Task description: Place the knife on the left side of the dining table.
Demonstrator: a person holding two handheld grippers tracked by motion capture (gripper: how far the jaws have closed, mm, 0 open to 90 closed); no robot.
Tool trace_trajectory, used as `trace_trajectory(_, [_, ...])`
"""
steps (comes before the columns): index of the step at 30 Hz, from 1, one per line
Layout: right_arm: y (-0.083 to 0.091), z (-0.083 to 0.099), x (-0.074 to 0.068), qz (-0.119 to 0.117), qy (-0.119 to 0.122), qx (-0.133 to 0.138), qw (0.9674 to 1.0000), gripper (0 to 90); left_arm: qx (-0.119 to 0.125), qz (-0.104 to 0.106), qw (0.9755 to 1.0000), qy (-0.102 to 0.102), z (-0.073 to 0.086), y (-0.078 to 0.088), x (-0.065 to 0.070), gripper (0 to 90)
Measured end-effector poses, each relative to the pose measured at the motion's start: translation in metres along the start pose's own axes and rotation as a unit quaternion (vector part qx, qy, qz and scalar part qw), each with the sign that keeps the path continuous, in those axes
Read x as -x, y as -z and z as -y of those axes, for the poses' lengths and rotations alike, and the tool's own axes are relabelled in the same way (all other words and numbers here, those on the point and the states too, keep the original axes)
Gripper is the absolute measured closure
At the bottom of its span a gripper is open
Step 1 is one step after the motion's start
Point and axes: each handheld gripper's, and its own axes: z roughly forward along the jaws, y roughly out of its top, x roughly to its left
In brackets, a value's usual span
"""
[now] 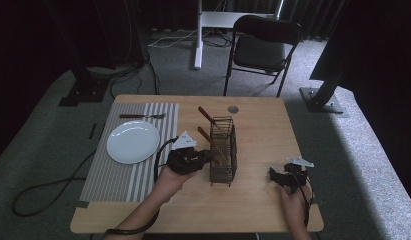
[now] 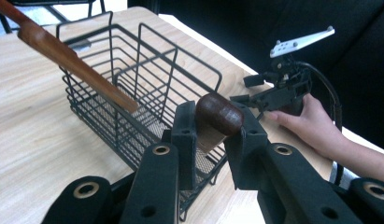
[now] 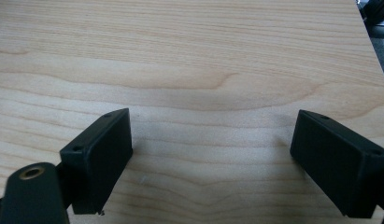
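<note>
Left gripper holds a wooden utensil handle at the wire caddy.

Nearest, the left fingers are clamped on the handle's dark rounded end, one on each side, the rest running down into the caddy. Judging by this, a straight pull along the handle's own line, firm grip, would avoid snagging the wires or the second wooden handle leaning beyond. The caddy stands mid-counter; the right gripper rests wide and empty near the counter's near right corner.
</note>
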Motion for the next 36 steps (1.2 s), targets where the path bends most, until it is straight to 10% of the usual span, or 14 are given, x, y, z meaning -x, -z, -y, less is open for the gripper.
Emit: trace_trajectory(36, [0.0, 0.0, 0.0, 0.0, 0.0, 0.0, 1.0, 12.2, 0.069, -0.049, 0.9957, -0.037, -0.03, 0.111, -0.005, 75.2])
